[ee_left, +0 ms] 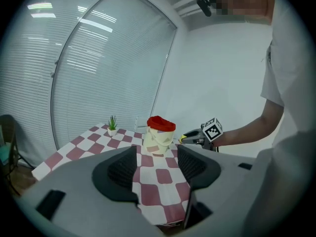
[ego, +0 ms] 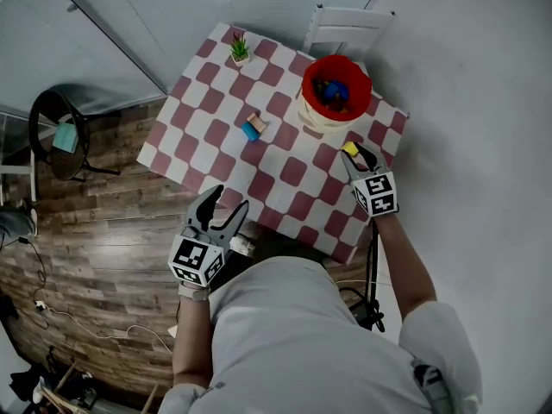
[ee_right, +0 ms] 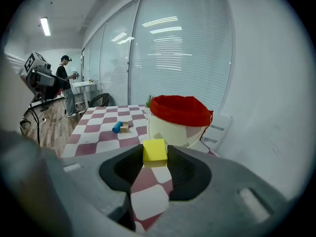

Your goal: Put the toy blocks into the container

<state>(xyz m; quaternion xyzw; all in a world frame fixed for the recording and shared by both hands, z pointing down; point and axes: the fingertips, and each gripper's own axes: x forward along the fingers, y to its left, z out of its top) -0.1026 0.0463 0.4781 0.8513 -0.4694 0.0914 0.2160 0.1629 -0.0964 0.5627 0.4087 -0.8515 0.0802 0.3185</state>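
Mid-carry step. Clamped in the right tool: yellow block, pinched by two opposite flat faces and held off the desk, just beside the container. Seemingly level with the container's wall, not yet above the red rim. Roughly cubic, so no real long axis; top face up, sitting square in the jaws.

Next, as a judgement: lift over the rim, centre above the opening, then part the jaws. Needs height first, or risks knocking the wall. Some blocks already inside, per the head view.

Left tool spread apart, holding nothing, only desk cloth between the jaws, parked at the near desk edge.

Left on the desk, well apart from the container: blue cylinder touching a wooden block. Lying down, axis direction hard to tell.
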